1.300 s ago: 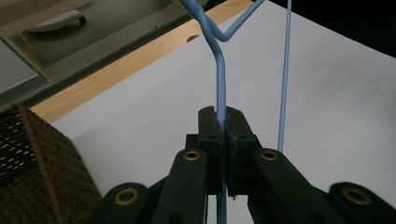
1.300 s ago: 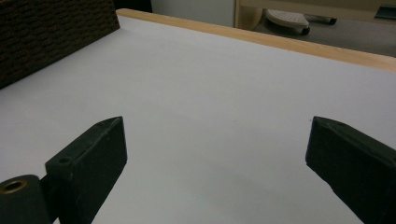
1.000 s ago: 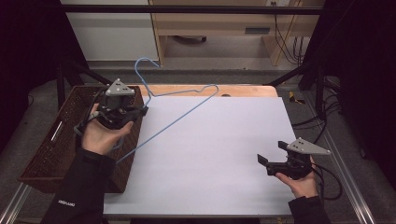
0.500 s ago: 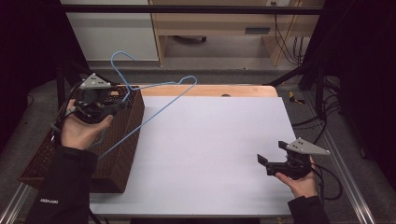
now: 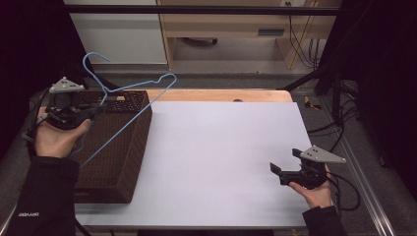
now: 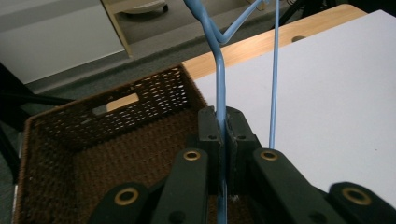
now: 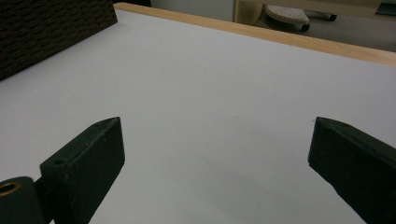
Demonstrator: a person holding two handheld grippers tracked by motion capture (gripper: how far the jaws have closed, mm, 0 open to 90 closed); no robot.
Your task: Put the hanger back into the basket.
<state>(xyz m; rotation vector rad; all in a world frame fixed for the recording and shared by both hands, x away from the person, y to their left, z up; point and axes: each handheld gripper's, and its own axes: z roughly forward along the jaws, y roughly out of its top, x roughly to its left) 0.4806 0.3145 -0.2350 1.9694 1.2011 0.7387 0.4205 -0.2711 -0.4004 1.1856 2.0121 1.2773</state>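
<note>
Left claw, clenched on a thin blue wire hanger, holds it above the brown wicker basket at the worktop's left edge. Hanger wire runs up between the pads, hook topmost. Right claw rests released, well apart, over bare white worktop.

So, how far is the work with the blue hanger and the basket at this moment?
Done: the left gripper is shut on the wire of the blue hanger, which is lifted off the white table. In hand: the hanger hangs above the brown basket, hook end pointing away from the person. Left: it is not yet inside the basket, so lowering and release probably remain. The right gripper rests open on the table.
</note>
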